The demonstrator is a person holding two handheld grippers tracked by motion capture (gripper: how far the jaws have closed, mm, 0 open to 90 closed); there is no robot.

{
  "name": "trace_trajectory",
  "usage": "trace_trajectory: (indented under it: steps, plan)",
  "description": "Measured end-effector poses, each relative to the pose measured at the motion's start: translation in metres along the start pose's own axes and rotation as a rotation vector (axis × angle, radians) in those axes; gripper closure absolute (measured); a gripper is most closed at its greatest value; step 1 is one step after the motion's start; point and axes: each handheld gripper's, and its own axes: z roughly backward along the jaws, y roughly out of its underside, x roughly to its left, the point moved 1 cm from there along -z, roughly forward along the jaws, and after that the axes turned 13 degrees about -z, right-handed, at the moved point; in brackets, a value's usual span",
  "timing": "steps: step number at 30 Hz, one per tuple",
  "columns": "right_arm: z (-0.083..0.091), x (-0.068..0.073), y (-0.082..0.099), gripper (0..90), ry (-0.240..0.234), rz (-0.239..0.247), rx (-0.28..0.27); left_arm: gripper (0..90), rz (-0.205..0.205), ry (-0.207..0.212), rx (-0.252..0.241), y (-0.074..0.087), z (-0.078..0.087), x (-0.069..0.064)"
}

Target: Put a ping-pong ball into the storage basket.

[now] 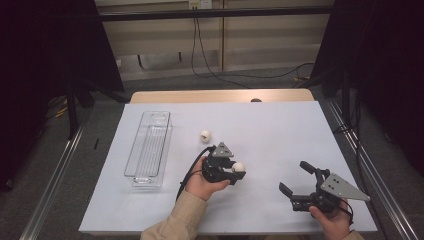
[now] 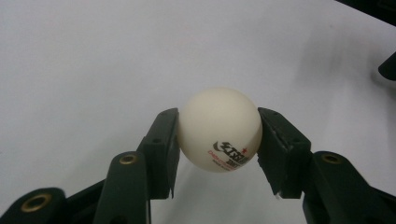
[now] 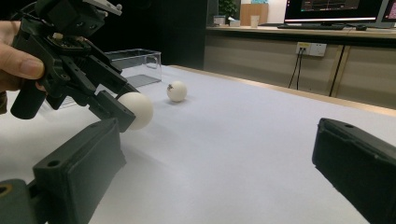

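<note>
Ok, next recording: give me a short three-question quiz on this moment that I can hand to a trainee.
1. True or false: the left gripper is shut on a white ball.
2. Where does the second ball lie? A) inside the clear bin B) on the white table cover, right of the bin C) between the right gripper's jaws
3. In a few words: how do the jaws of the right gripper stand, and is anything between them?

Key
1. True: both pads press on the ball's sides in the left gripper view.
2. B.
3. Wide apart, with nothing between them.
</note>
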Motion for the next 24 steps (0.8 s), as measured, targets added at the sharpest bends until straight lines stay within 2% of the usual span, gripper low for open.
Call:
trace_trajectory:
  steps: [24]
  plan:
    - [0.0005, -0.0003, -0.0003, 1.3, -0.006, -0.009, -0.002, 51.1, 0.021, -0.009, 0.014, 0.0045, 0.0045, 0.0085]
